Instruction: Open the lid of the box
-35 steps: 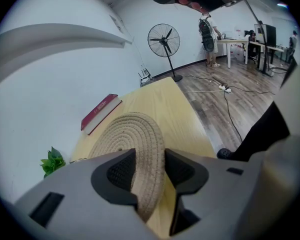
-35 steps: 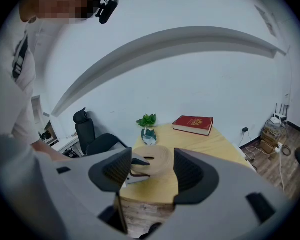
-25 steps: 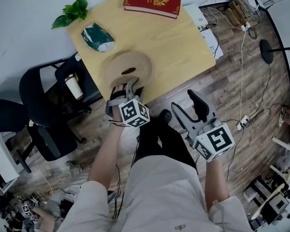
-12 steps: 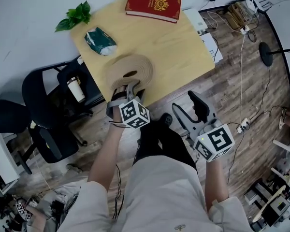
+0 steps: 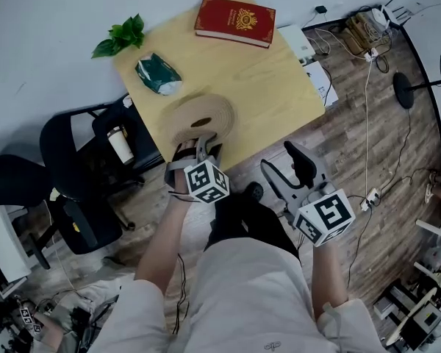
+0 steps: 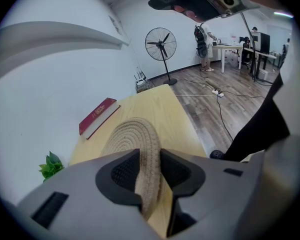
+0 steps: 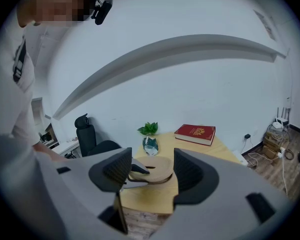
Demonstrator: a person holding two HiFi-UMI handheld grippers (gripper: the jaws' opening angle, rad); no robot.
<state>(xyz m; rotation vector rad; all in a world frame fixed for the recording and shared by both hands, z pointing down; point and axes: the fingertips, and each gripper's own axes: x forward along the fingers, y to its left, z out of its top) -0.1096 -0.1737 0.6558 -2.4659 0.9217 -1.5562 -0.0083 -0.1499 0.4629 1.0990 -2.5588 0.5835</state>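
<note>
Two grippers, one working: the left gripper (image 5: 200,144) is closing its jaws onto the 6 o'clock rim of the box's woven lid (image 5: 206,109), near the worktop (image 5: 279,79) edge, while the right gripper (image 5: 281,160) hangs open off it, so a steady upward lift likely comes next.

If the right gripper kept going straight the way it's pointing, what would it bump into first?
Most likely the woven lid on the table: in the right gripper view it sits squarely between the open jaws of the right gripper. Depth is unclear, so the table's near edge might come first.
</note>
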